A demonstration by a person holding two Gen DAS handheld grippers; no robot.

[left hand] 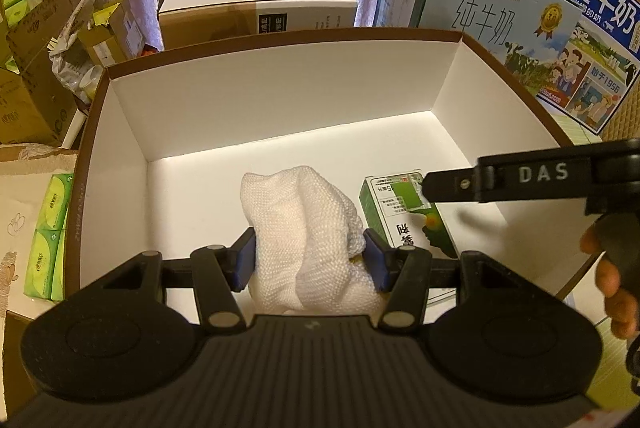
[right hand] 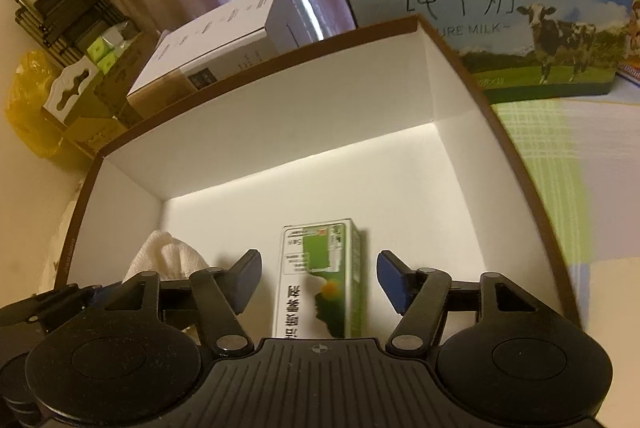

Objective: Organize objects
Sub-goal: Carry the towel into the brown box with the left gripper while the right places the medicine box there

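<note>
Where readable, "PURE MILK" carton (right hand: 476,0)

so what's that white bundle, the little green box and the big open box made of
White bundle: knitted or mesh cloth, matte, visible woven texture, held by the left gripper. Green box: printed, slightly glossy card. Open box: stiff paperboard, smooth white inside, brown rim.
</note>
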